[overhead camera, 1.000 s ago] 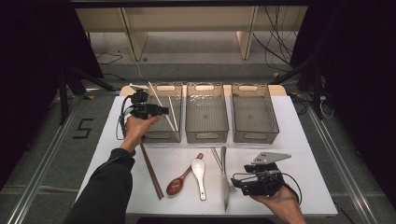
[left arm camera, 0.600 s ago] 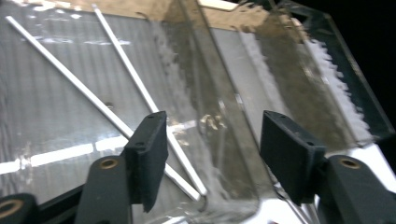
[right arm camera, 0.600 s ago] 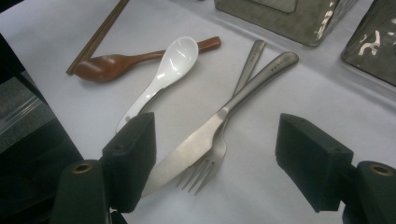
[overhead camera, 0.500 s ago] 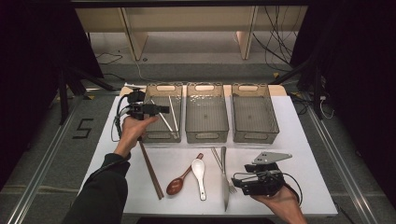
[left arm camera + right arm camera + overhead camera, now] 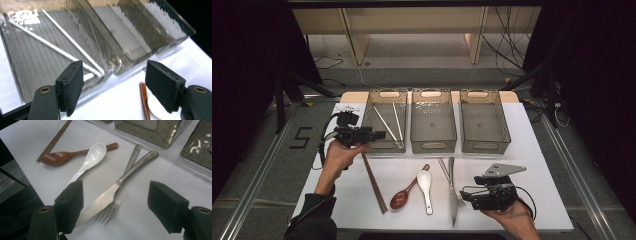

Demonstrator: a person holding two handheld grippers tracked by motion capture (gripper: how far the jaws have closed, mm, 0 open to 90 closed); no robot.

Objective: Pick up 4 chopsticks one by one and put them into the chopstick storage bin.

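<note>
Hovering just off the near-left corner of the left bin (image 5: 369, 122), the left gripper (image 5: 379, 134) has its jaws spread wide with nothing between them, having just been opening, and the two metal chopsticks (image 5: 390, 125) lie loose inside that bin, crossing its floor at a slant. Down at the near edge of the white table (image 5: 542, 165), the right gripper (image 5: 464, 193) sits wide and empty too, pointing at the knife (image 5: 120, 183) lying across the fork (image 5: 117, 200).

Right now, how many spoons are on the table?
2: a brown wooden spoon and a white spoon, side by side on the white table in front of the bins; neither is in a bin.
</note>
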